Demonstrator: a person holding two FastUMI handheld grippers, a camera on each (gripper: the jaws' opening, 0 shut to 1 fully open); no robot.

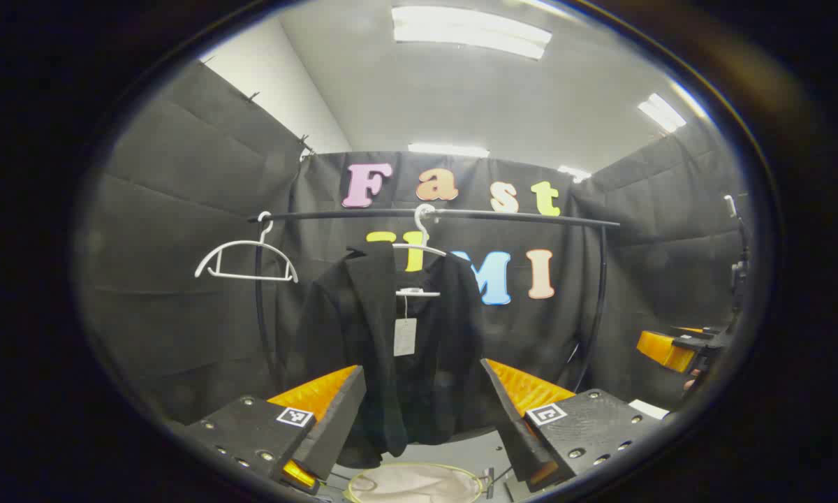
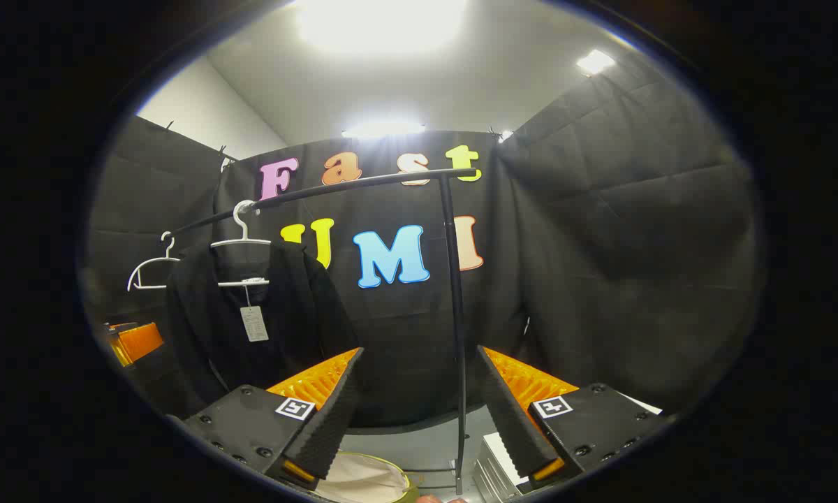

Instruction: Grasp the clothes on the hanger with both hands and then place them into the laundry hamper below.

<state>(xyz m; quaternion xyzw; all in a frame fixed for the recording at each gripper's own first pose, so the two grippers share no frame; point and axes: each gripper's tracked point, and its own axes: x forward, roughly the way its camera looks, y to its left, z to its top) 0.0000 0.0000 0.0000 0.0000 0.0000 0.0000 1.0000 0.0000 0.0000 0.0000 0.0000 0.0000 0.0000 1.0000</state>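
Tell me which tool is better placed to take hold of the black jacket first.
Left. The left tool faces the black jacket head-on, open, garment framed between its fingers. The right tool is open too, but aimed at the rack's post, jacket off to its left.

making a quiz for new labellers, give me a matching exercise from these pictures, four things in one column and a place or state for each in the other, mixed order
Things:
1. black jacket
2. empty white hanger
3. laundry hamper
4. left hand-held gripper

Places or states:
A. on the floor under the rail
B. hangs bare near the rail's left end
C. open, with nothing between its fingers
D. hangs on a hanger, with a pale tag at its front

Pairs: 1-D, 2-B, 3-A, 4-C
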